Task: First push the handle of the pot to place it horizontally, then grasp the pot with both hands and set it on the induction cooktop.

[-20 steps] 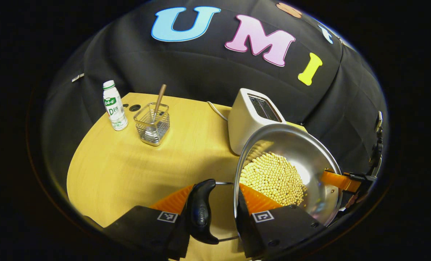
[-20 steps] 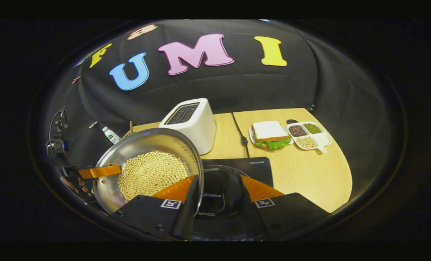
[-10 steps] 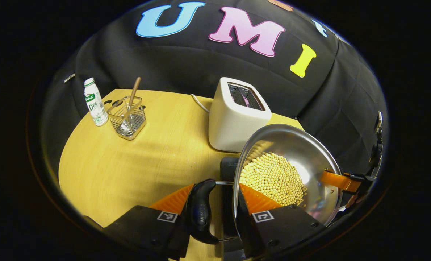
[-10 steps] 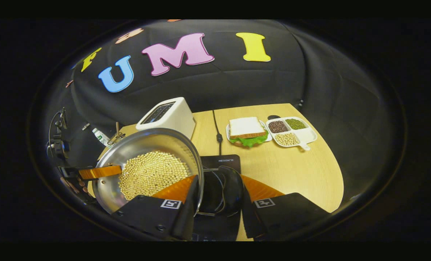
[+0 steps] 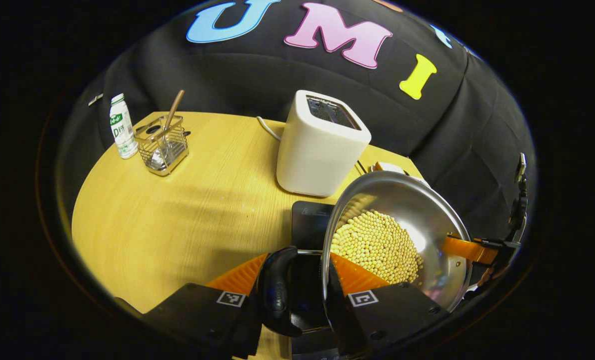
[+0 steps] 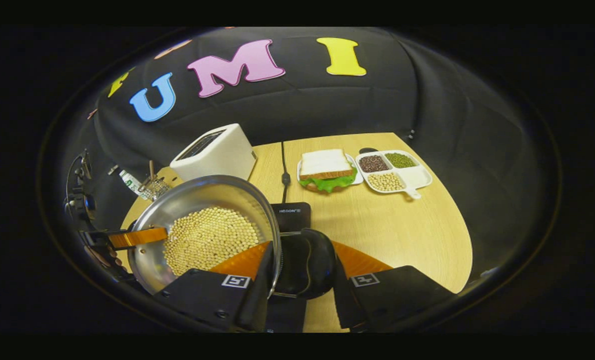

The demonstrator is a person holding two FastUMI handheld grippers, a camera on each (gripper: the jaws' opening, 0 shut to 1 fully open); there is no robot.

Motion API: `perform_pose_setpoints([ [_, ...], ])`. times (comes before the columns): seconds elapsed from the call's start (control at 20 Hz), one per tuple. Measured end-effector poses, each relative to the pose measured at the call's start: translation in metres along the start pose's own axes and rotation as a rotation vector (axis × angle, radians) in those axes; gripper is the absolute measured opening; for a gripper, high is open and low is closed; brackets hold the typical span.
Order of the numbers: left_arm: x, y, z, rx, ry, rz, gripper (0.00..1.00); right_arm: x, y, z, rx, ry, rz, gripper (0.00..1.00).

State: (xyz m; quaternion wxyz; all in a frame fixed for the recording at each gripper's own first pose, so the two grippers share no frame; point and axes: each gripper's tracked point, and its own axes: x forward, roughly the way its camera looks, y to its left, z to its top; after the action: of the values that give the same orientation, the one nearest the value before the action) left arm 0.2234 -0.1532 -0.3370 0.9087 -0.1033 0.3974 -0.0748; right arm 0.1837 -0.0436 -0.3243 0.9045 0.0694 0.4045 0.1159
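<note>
Pot (image 5: 402, 220), steel, holding pale beans (image 5: 377, 245), hangs above the table (image 5: 177, 210), carried from both sides. Left gripper (image 5: 297, 285) is clamped across the rim and the black side handle (image 5: 277, 292); right gripper (image 6: 297, 275) is closed the same way on the opposite handle (image 6: 310, 262). Judgement: opposed grips keep the loaded pot level so the beans stay in. Cooktop (image 5: 310, 225), a dark slab, lies on the table just under and ahead of the pot, in front of the toaster (image 5: 320, 145). Pot is not yet set down; lowering squarely onto the slab remains. Risk: tilting spills beans.
</note>
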Motion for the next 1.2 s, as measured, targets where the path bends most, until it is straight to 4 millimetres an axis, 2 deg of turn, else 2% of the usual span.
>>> perform_pose_setpoints([
  [0.35,0.008,-0.003,-0.003,0.029,-0.011,0.009,0.59,0.011,-0.011,-0.009,0.0,0.019,0.008,0.58],
  [0.55,0.01,-0.003,-0.004,0.021,-0.027,0.006,0.6,0.011,-0.011,-0.007,0.001,0.004,0.019,0.58],
  [0.6,0.01,-0.004,-0.004,0.024,-0.027,0.007,0.6,0.012,-0.012,-0.006,0.003,0.0,0.023,0.54],
  [0.65,0.01,-0.004,-0.004,0.03,-0.025,0.01,0.6,0.012,-0.011,-0.006,0.003,-0.005,0.027,0.58],
  [0.75,0.01,-0.003,-0.005,0.028,-0.021,0.012,0.61,0.012,-0.011,-0.005,0.002,-0.013,0.035,0.54],
  [0.8,0.009,-0.003,-0.007,0.024,-0.02,0.015,0.62,0.012,-0.011,-0.004,0.001,-0.015,0.039,0.58],
  [0.9,0.009,-0.004,-0.008,0.016,-0.015,0.023,0.62,0.013,-0.011,-0.004,0.004,-0.02,0.046,0.55],
  [0.95,0.007,-0.003,-0.009,0.017,-0.011,0.025,0.63,0.013,-0.011,-0.003,0.006,-0.022,0.048,0.58],
  [1.2,0.007,-0.003,-0.012,0.01,0.008,0.04,0.64,0.013,-0.012,-0.003,0.007,-0.022,0.051,0.59],
])
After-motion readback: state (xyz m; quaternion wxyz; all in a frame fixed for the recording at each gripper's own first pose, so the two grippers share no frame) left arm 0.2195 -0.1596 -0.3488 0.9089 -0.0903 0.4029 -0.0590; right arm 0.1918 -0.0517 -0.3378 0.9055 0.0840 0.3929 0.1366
